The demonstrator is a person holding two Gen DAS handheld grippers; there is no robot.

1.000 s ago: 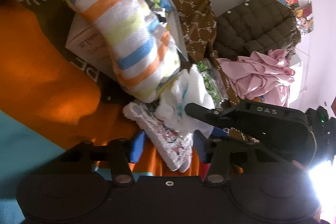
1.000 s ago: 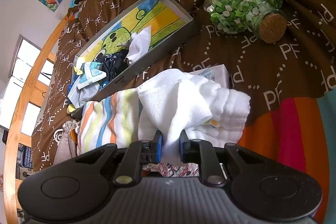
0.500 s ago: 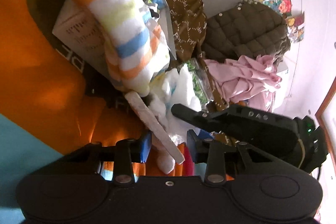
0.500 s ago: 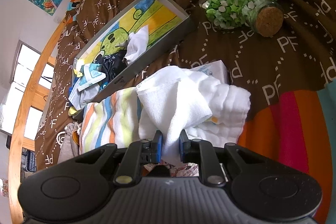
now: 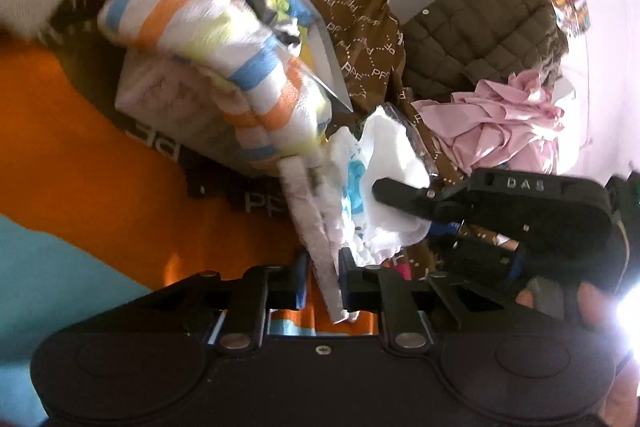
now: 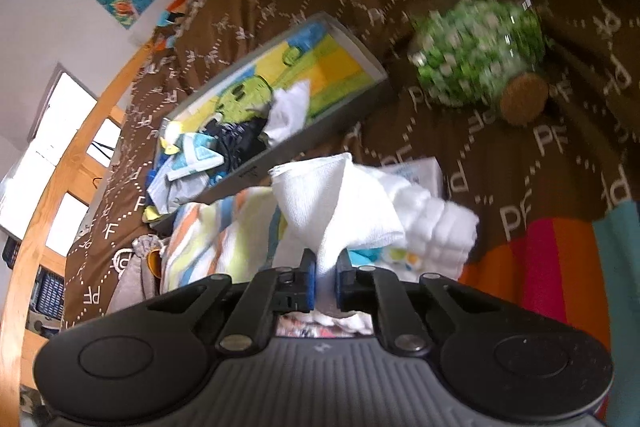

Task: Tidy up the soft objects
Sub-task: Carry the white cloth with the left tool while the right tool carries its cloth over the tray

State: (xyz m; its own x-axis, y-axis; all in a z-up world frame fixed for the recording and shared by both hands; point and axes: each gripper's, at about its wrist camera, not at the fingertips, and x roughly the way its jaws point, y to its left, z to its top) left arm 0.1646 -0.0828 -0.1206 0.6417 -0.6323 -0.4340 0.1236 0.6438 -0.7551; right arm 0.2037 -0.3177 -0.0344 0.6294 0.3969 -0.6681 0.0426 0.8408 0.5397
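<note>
On a bed with a brown cover (image 6: 500, 163), the left gripper (image 5: 322, 281) has just been squeezing its jaws in, and now they pinch the thin edge of a flat speckled cloth (image 5: 308, 215) that sticks up between them. Up and to the left of it a rolled striped towel (image 5: 224, 55) lies on a pale box (image 5: 168, 99). Just to the right of the speckled cloth is a crumpled white cloth (image 5: 384, 195), and the right gripper (image 6: 326, 283) pinches a fold of it tight between its blue pads. In the right wrist view the white cloth bunches up in front of the jaws, with the striped towel beside it on the left. Behind them sits a grey tray (image 6: 352, 107) with small cloths inside. To the right of the tray a jar of green bits (image 6: 476, 51) lies on its side.
</note>
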